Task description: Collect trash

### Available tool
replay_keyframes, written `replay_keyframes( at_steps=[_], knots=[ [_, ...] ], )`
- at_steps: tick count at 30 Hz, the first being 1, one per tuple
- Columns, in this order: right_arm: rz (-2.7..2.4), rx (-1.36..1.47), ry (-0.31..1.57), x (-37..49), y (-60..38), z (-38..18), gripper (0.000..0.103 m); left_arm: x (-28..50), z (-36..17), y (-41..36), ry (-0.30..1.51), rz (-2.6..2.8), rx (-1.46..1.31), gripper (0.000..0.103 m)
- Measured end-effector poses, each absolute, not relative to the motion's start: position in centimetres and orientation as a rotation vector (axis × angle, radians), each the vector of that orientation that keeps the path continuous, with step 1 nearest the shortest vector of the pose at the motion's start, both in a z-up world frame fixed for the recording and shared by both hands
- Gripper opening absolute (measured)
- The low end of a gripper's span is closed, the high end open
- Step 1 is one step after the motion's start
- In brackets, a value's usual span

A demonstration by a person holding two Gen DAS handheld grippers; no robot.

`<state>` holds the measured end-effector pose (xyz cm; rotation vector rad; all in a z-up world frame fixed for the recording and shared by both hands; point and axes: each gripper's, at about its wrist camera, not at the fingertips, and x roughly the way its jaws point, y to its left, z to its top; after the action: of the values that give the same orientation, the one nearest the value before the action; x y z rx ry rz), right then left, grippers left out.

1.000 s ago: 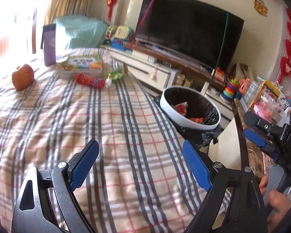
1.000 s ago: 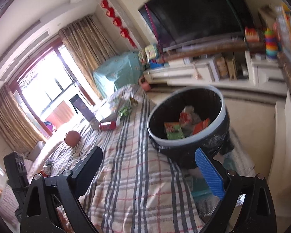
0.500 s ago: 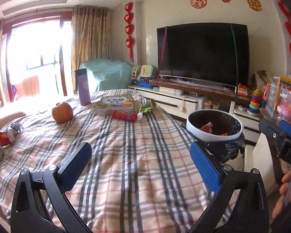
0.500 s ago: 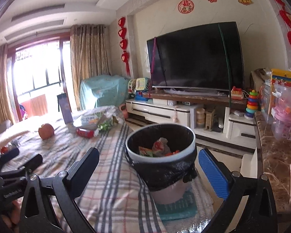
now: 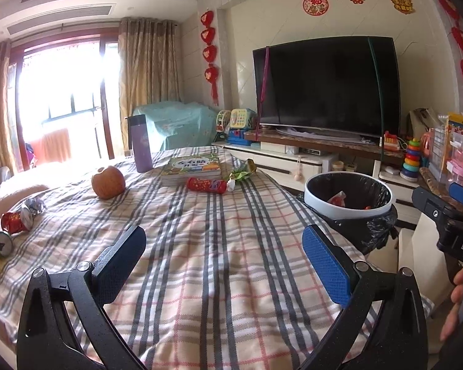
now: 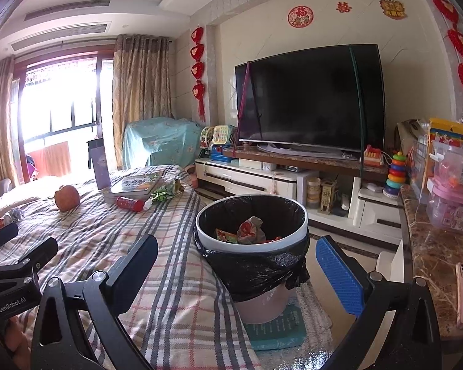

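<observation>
A white bin with a black liner (image 5: pixel 348 195) (image 6: pixel 251 225) stands beside the plaid-covered table (image 5: pixel 216 246) and holds several wrappers. On the table lie a red snack tube (image 5: pixel 206 185) (image 6: pixel 130 204), a green wrapper (image 5: pixel 242 172) (image 6: pixel 166 189), and crushed cans at the left edge (image 5: pixel 14 220). My left gripper (image 5: pixel 223 262) is open and empty above the near part of the table. My right gripper (image 6: pixel 236 273) is open and empty, in front of the bin.
An apple (image 5: pixel 108 182), a purple flask (image 5: pixel 142 143) and a book (image 5: pixel 193 168) sit on the table. A TV (image 6: pixel 308 104) on a low cabinet is behind the bin. A marble counter (image 6: pixel 432 246) with a phone and boxes is at right.
Both grippers have tilted up and pulled back from the bin to a level view of the room. Both stay open and empty.
</observation>
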<state>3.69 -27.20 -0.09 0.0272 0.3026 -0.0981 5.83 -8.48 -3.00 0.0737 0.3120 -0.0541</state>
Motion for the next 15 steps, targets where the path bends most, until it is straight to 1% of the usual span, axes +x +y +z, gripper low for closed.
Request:
replay_keyframes(
  at_steps=[15],
  knots=[
    [-0.086,0.020,0.295,3.52,-26.86,-0.17,0.103,5.63,-2.91,-8.14,0.317,-0.062,0.051,0.103]
  ],
)
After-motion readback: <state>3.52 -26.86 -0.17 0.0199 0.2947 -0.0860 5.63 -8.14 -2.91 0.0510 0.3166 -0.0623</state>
